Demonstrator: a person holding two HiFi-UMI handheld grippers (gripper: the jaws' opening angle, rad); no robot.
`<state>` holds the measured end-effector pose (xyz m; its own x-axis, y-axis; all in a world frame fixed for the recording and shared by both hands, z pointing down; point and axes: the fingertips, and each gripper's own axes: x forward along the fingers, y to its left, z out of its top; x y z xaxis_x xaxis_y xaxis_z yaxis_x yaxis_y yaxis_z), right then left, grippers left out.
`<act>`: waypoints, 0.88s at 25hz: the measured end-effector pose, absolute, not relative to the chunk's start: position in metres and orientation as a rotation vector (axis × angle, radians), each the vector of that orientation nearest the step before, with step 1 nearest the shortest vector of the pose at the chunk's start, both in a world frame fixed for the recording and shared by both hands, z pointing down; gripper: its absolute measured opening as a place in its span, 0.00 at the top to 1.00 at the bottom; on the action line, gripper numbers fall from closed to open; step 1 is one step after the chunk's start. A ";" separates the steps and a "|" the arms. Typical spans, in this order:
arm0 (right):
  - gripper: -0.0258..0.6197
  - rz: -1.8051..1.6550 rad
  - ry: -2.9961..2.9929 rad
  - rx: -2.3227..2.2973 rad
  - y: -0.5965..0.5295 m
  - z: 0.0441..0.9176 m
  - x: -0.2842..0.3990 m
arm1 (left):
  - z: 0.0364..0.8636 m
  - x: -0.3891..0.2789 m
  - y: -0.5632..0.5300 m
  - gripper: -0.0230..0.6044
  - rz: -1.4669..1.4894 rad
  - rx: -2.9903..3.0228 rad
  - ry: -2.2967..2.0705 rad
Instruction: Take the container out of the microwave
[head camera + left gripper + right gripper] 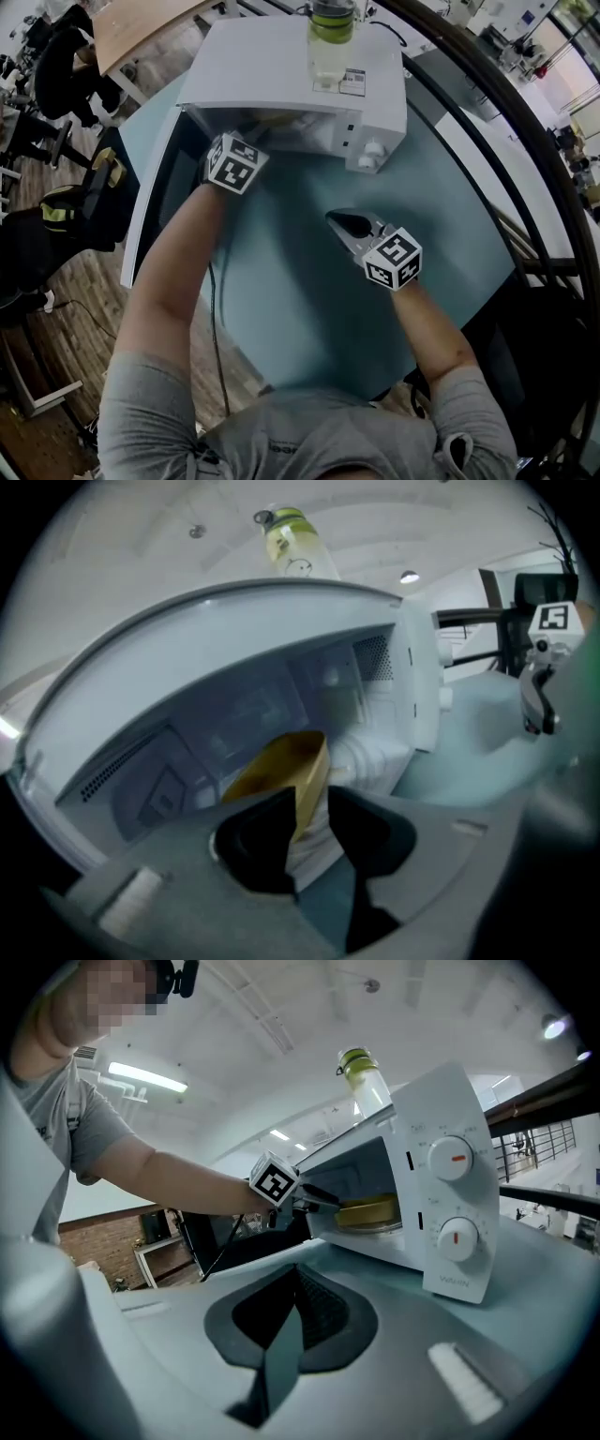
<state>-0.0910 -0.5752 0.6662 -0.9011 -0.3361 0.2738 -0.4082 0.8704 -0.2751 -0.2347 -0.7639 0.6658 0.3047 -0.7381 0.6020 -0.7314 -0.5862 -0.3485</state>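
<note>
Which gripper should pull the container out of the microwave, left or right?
Left. The left gripper has its fingers closed across the container rim inside the open microwave. The right gripper sits shut over the table, outside the cavity.

Place: an open-plan office or lab workspace.
Seating: black office chairs (58, 70) well left of the left gripper (251, 139), beside a wooden desk (141, 28).
Floor: plank floor (94, 272) below them.
Ceiling: strip lights (148, 1077) high above the right gripper (295, 1312).
Wall: brick wall (94, 1232) far left.
</note>
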 end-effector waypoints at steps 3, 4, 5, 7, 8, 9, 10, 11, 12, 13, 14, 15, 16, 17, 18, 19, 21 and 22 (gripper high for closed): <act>0.95 0.506 -2.831 0.567 -0.577 0.672 -0.091 | 0.670 -0.235 -0.779 0.78 -1.258 -2.459 1.380; 0.95 0.510 -2.831 0.565 -0.577 0.674 -0.091 | 0.671 -0.235 -0.783 0.78 -1.285 -2.438 1.361; 0.95 0.513 -2.831 0.563 -0.577 0.676 -0.090 | 0.673 -0.234 -0.786 0.78 -1.313 -2.420 1.339; 0.95 0.521 -2.830 0.562 -0.578 0.680 -0.088 | 0.676 -0.232 -0.791 0.78 -1.368 -2.384 1.286; 0.95 0.527 -2.830 0.564 -0.578 0.681 -0.087 | 0.678 -0.231 -0.792 0.78 -1.395 -2.368 1.259; 0.95 0.534 -2.830 0.567 -0.578 0.682 -0.086 | 0.681 -0.231 -0.794 0.78 -1.421 -2.356 1.236; 0.95 0.539 -2.831 0.571 -0.579 0.684 -0.085 | 0.683 -0.231 -0.795 0.78 -1.444 -2.350 1.220; 0.95 0.544 -2.832 0.573 -0.579 0.685 -0.084 | 0.686 -0.231 -0.796 0.78 -1.464 -2.344 1.209; 0.95 0.547 -2.832 0.574 -0.580 0.686 -0.084 | 0.689 -0.231 -0.798 0.78 -1.482 -2.336 1.200; 0.95 0.550 -2.833 0.574 -0.580 0.687 -0.084 | 0.691 -0.231 -0.800 0.78 -1.498 -2.327 1.193; 0.95 0.554 -2.834 0.573 -0.580 0.688 -0.084 | 0.694 -0.231 -0.801 0.78 -1.514 -2.317 1.187; 0.95 0.556 -2.834 0.572 -0.580 0.689 -0.084 | 0.696 -0.232 -0.801 0.78 -1.531 -2.310 1.182; 0.95 0.559 -2.835 0.571 -0.580 0.689 -0.084 | 0.699 -0.232 -0.802 0.78 -1.549 -2.304 1.179; 0.95 0.560 -2.836 0.572 -0.580 0.690 -0.083 | 0.702 -0.233 -0.802 0.78 -1.566 -2.299 1.176; 0.95 0.562 -2.836 0.573 -0.580 0.690 -0.083 | 0.704 -0.234 -0.802 0.78 -1.582 -2.293 1.174; 0.95 0.564 -2.836 0.575 -0.581 0.691 -0.083 | 0.706 -0.234 -0.802 0.78 -1.597 -2.288 1.172; 0.95 0.567 -2.833 0.576 -0.581 0.693 -0.081 | 0.710 -0.234 -0.803 0.78 -1.627 -2.283 1.165; 0.95 0.569 -2.830 0.577 -0.581 0.694 -0.081 | 0.712 -0.234 -0.803 0.78 -1.643 -2.280 1.159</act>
